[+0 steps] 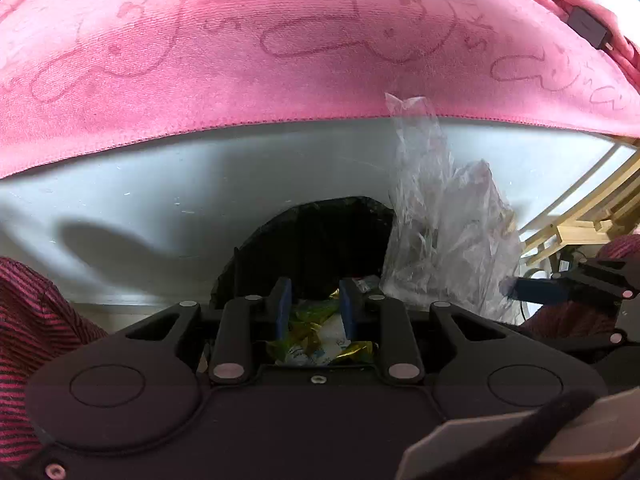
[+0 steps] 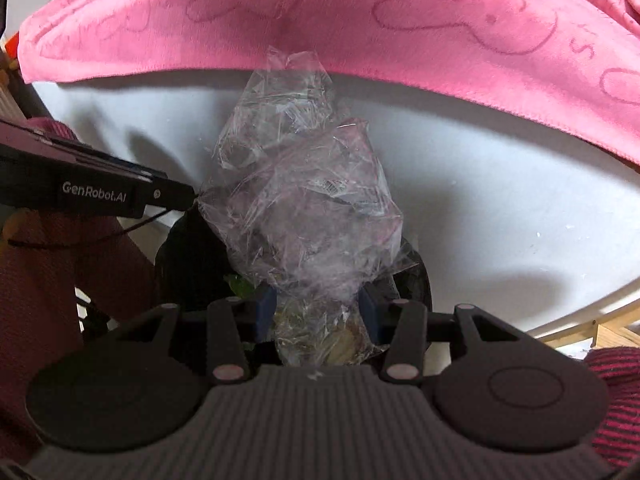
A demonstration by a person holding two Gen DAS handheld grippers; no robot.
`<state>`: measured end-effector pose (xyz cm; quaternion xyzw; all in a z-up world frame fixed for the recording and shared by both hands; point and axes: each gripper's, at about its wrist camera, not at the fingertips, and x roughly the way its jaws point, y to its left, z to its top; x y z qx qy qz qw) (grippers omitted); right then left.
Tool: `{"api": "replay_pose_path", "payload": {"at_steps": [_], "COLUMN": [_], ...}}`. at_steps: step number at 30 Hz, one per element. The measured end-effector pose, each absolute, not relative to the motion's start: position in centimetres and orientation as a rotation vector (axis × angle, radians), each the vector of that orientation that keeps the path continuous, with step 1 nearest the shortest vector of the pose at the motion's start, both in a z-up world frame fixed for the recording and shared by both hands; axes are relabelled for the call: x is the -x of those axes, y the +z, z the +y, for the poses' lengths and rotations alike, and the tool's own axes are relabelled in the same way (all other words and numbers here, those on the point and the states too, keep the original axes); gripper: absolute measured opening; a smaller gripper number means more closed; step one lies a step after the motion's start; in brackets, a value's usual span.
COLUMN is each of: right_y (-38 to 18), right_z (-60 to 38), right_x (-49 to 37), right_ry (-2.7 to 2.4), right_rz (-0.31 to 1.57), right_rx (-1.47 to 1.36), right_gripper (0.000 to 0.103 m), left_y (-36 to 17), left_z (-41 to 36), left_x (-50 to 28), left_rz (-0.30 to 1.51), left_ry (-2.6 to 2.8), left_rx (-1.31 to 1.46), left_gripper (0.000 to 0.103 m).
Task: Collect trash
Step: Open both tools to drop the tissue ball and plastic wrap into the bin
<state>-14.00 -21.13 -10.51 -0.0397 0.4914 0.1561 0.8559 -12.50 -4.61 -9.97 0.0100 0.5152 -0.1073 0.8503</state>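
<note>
Pink towel [image 1: 280, 52] draped the top of both frames over a white surface [image 1: 160, 200]. At lower centre of the right view, the right gripper [image 2: 316, 312] had its blue fingers [image 2: 370, 316] spread, a crumpled clear plastic bag [image 2: 304, 200] rising between them over a black bin [image 2: 192, 256]; whether they pressed it I cannot tell. At mid-left, the left gripper [image 2: 192, 200] pinched the bag's edge, fingers clenched. In the left view wrappers [image 1: 316, 336] lay below its fingers.
</note>
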Motion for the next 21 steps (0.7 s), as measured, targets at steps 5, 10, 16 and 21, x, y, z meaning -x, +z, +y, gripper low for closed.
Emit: {"api": "replay_pose_path", "payload": {"at_steps": [5, 10, 16, 21], "right_y": [-10.7, -10.3, -10.1, -10.1], "right_z": [-20.9, -21.1, -21.3, -21.6], "right_x": [13.4, 13.4, 13.7, 13.8], "right_ry": [0.338, 0.344, 0.345, 0.347], "right_rz": [1.062, 1.058, 1.057, 1.053], "right_rx": [0.096, 0.089, 0.096, 0.086], "right_gripper": [0.055, 0.064, 0.067, 0.069], "left_y": [-10.0, -9.3, -8.8, -8.8], "left_z": [-4.8, -4.8, -4.7, -4.6], "left_x": [12.5, 12.6, 12.7, 12.9], "left_rz": [1.079, 1.062, 1.053, 1.055], "left_ry": [-0.227, -0.220, -0.215, -0.212], "left_rx": [-0.024, -0.027, -0.025, -0.027], "left_gripper": [0.032, 0.043, 0.048, 0.051]}}
